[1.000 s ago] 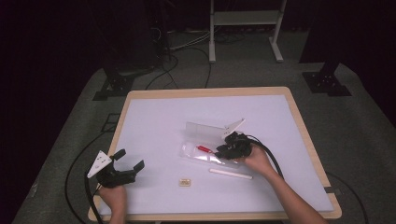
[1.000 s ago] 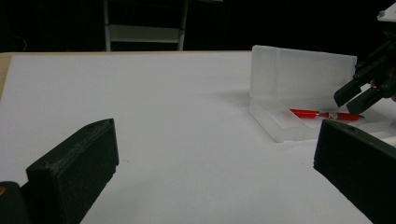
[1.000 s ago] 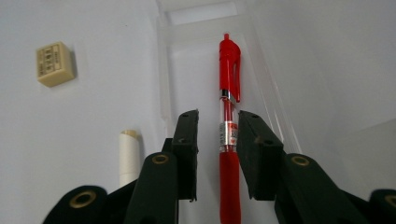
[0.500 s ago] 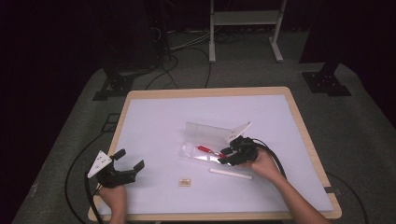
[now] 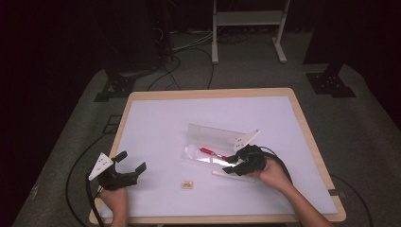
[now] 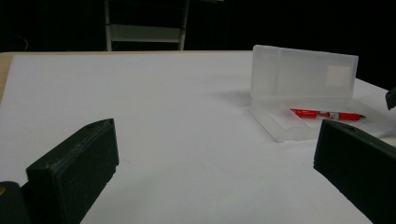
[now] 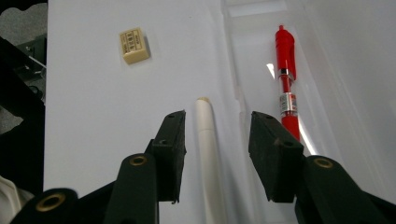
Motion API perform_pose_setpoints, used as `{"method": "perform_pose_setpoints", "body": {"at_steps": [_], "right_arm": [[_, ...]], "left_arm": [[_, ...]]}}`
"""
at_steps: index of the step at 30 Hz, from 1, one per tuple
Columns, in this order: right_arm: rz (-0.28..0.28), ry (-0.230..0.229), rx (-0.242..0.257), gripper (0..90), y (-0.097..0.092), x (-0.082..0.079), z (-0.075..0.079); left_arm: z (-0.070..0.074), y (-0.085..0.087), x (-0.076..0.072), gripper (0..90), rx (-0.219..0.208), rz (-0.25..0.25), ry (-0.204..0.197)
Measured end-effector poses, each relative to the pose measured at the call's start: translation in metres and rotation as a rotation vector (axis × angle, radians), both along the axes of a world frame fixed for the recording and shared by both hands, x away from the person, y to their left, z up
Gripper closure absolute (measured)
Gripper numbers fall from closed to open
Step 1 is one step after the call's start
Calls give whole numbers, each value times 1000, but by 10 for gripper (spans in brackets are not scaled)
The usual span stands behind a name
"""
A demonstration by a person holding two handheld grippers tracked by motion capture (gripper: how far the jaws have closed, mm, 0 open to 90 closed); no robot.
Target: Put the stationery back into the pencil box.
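1. A person is sitting at the table, holding a gripper in each hand.
2. The left gripper is hovering near the table's front left corner, its fingers standing wide apart with nothing between them.
3. The right gripper is sitting just in front of the case, angled toward the table's left.
4. In the right gripper view, its fingers are standing open on either side of a white stick, not touching it.
5. The stick is lying flat on the table, just beside the case's front wall and parallel to it.
6. The case is lying open near the middle of the table, its clear lid standing upright behind the tray.
7. A red pen is lying inside the tray, along its length.
8. An eraser is lying on the table between the two grippers, well apart from the case and nearer the front edge.
9. The right hand is wrapping the gripper's rear, a cable looping beside it.
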State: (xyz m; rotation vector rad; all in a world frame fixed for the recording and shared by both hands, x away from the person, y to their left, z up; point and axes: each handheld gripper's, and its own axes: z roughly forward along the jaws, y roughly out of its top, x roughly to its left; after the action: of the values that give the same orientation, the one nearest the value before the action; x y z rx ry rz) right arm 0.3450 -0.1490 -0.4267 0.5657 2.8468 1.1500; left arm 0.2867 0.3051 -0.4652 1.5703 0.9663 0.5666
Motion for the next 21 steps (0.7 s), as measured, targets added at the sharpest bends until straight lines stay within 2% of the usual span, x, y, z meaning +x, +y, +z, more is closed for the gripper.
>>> {"method": "perform_pose_setpoints", "body": {"at_steps": [6, 12, 14, 21], "right_arm": [[4, -9, -12, 552, -3, -9, -4], [18, 1, -19, 577, -3, -13, -10], [30, -8, -31, 574, -3, -14, -12], [30, 7, -59, 577, -4, -17, -21]], "left_arm": [[0, 0, 0, 0, 1, 1, 0], [0, 0, 0, 0, 1, 1, -1], [0, 0, 0, 0, 1, 1, 0], [0, 0, 0, 0, -1, 0, -2]]}}
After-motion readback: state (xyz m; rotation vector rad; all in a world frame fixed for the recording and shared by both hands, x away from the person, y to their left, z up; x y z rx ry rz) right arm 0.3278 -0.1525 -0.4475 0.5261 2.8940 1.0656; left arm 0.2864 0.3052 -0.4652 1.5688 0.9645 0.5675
